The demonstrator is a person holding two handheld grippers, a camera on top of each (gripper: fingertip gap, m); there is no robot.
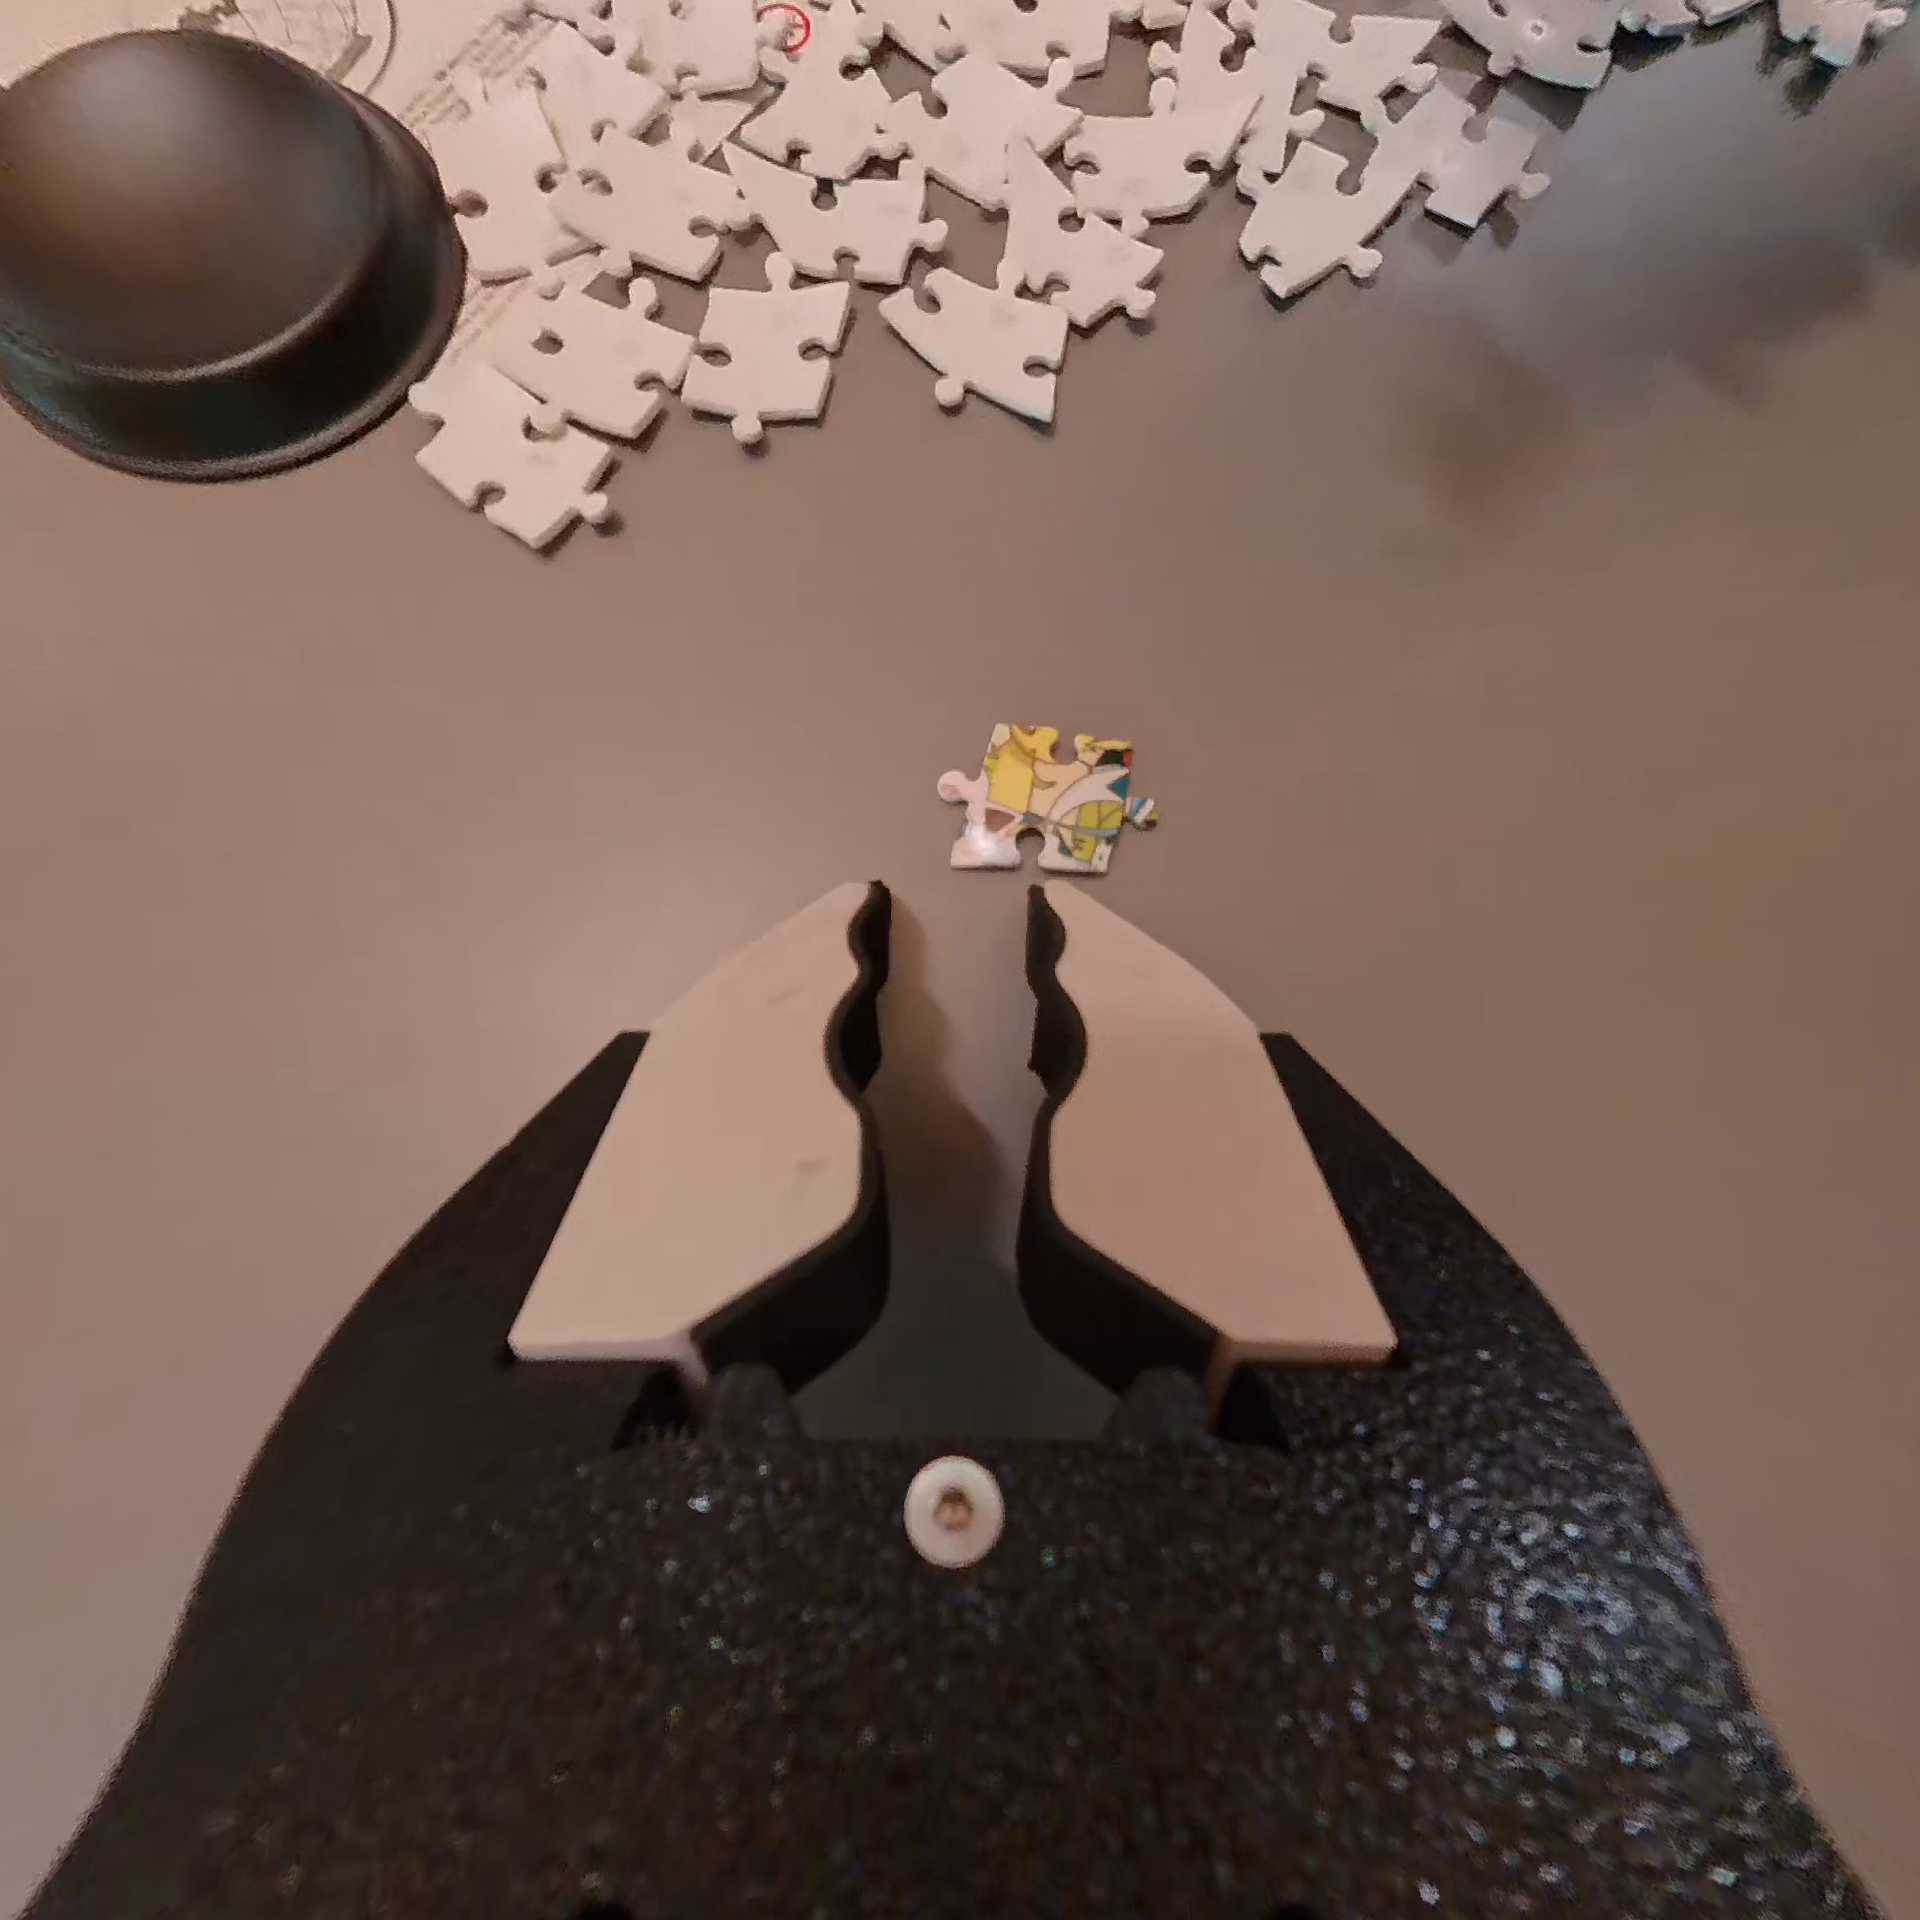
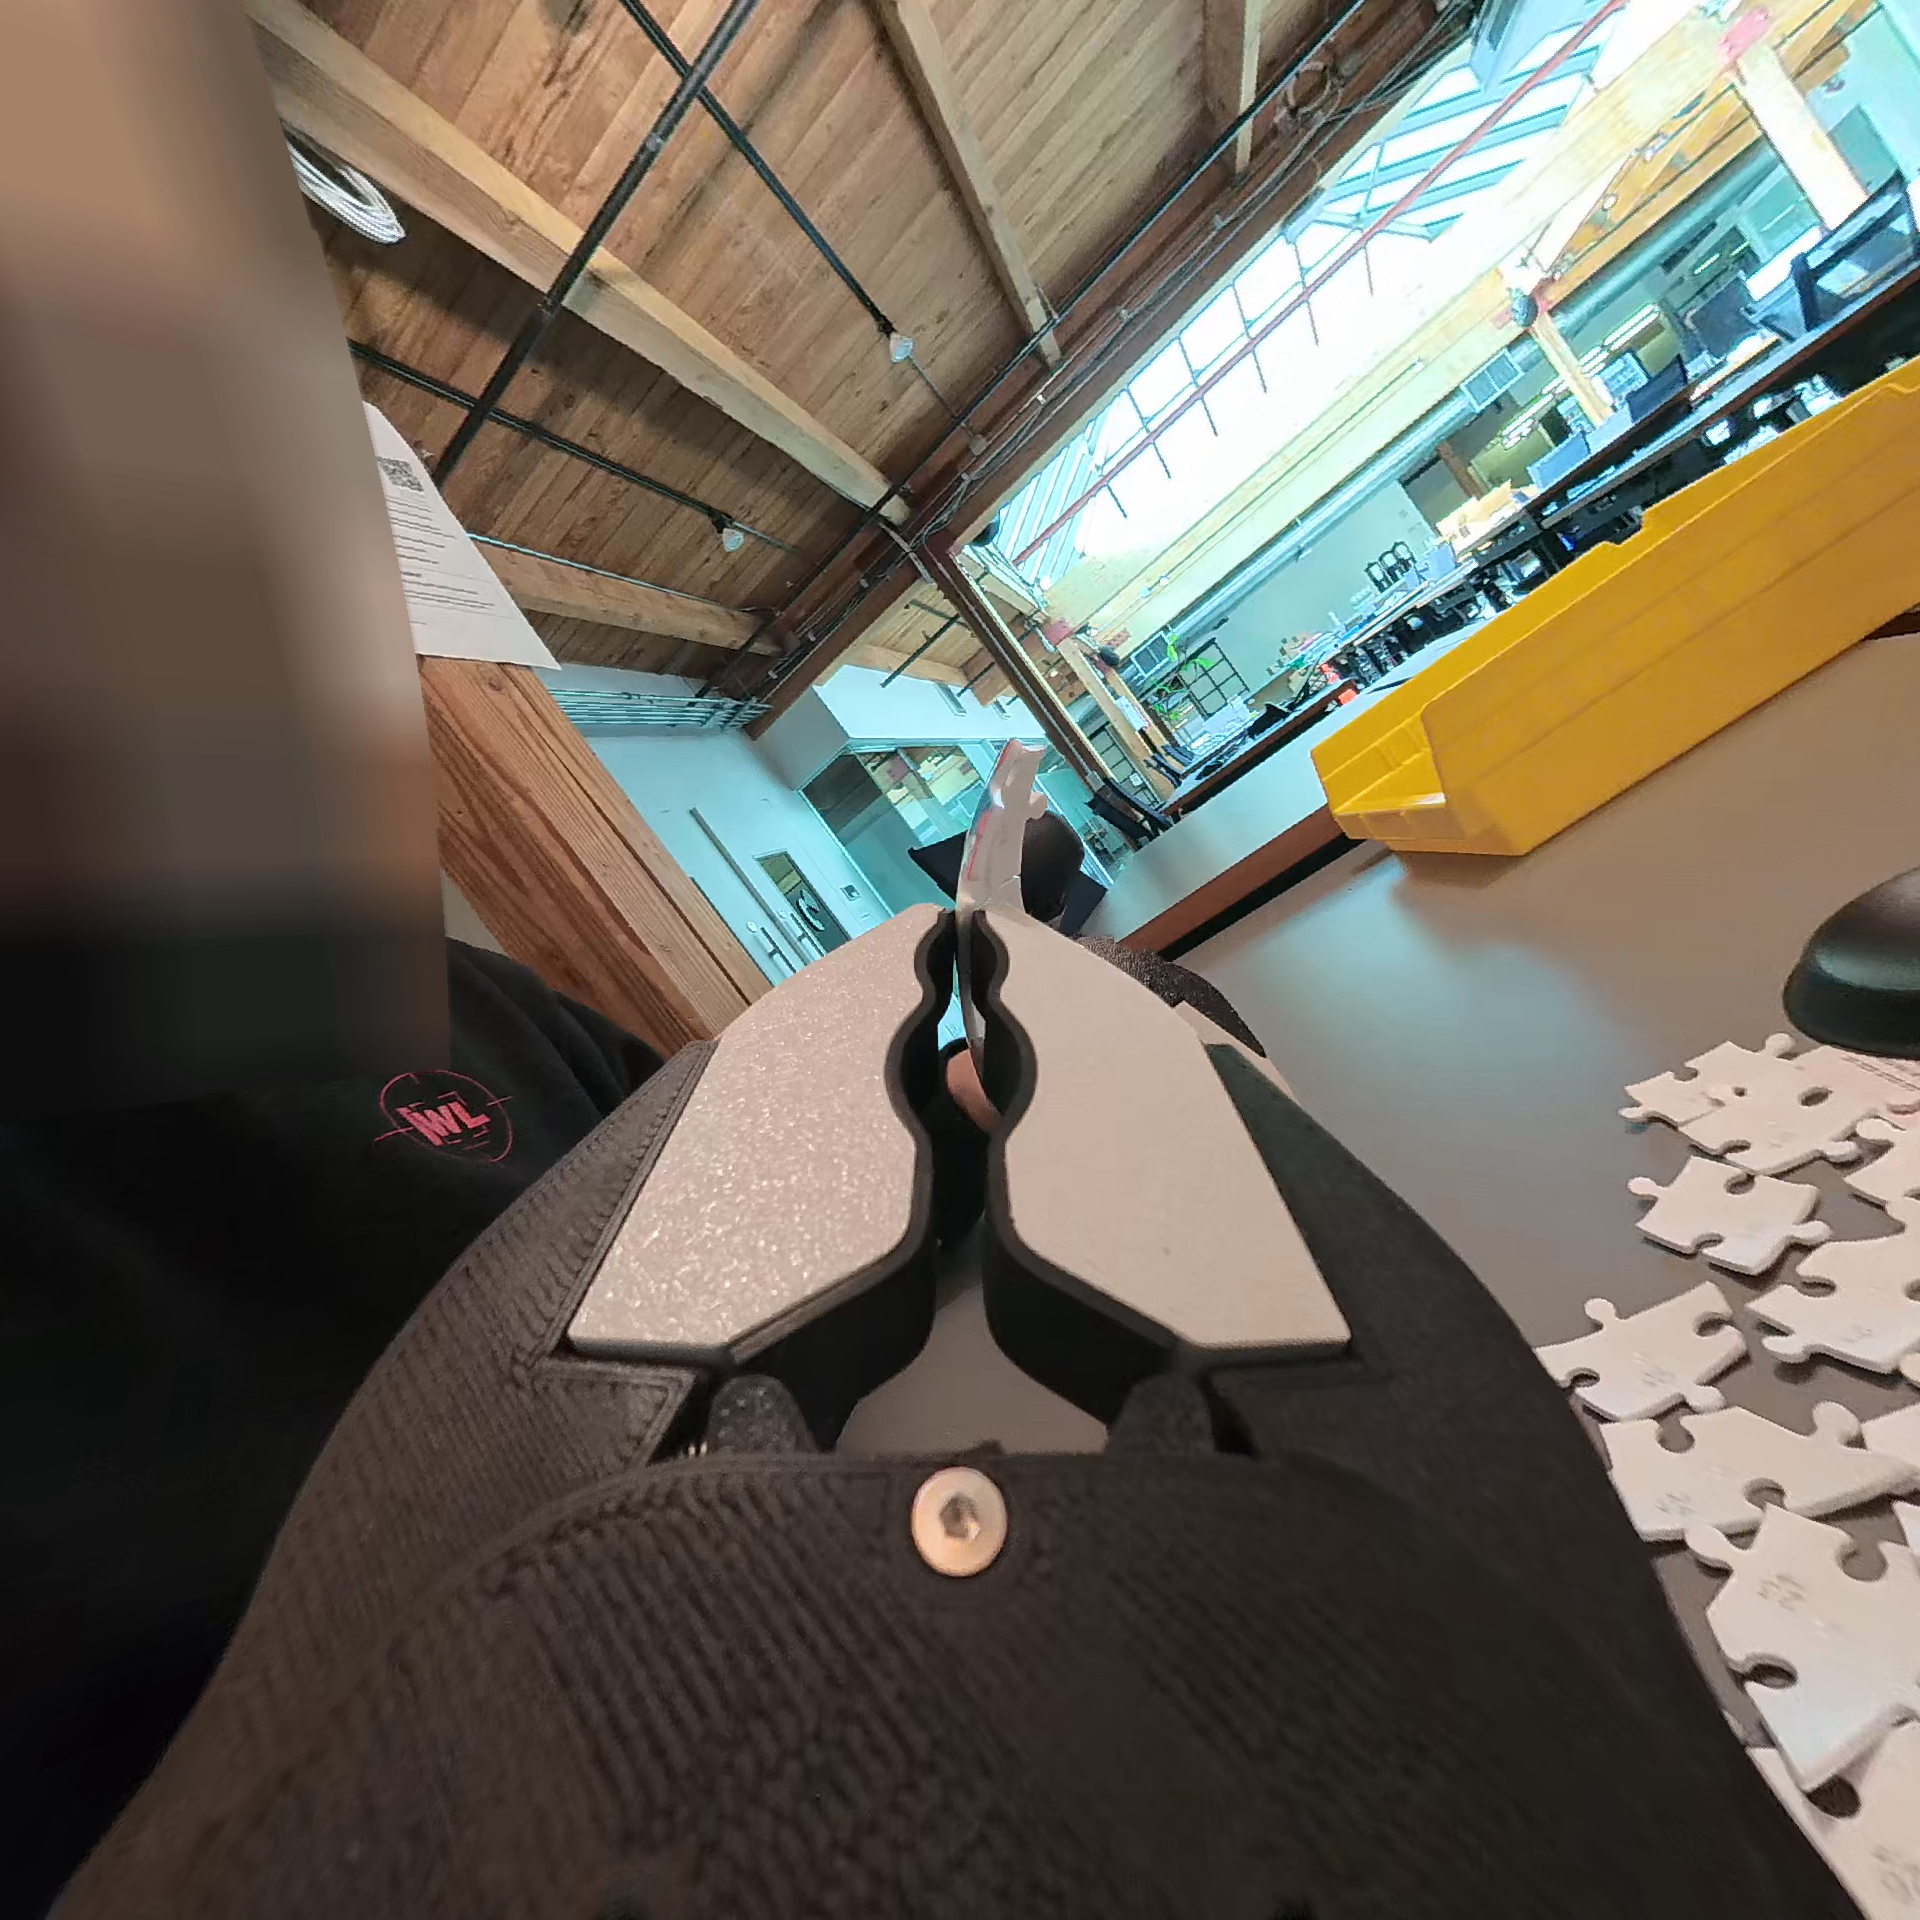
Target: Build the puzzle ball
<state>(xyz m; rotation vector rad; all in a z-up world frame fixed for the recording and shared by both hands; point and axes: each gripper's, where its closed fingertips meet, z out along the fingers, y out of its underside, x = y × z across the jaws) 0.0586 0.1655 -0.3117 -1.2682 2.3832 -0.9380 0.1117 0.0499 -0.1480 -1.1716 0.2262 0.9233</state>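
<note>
In the left wrist view my left gripper [image 1: 956,894] is open and empty, hovering low over the grey table. A small colourful puzzle piece [image 1: 1044,798] lies face up just beyond and slightly right of its tips. Many white face-down puzzle pieces [image 1: 935,187] are heaped at the far side. In the right wrist view my right gripper [image 2: 964,930] is tilted up off the table and shut on a curved puzzle piece [image 2: 995,831], seen edge-on and sticking out past the tips. More white pieces [image 2: 1766,1351] lie at the right.
A black dome-shaped stand [image 1: 197,249] sits at the far left on a printed sheet [image 1: 436,94]; it also shows at the right edge of the right wrist view [image 2: 1860,977]. A yellow bin [image 2: 1621,686] stands at the table's far side. A person in a dark top [image 2: 208,1247] is close by. The tips of one gripper are about 20 cm away from the tips of the other.
</note>
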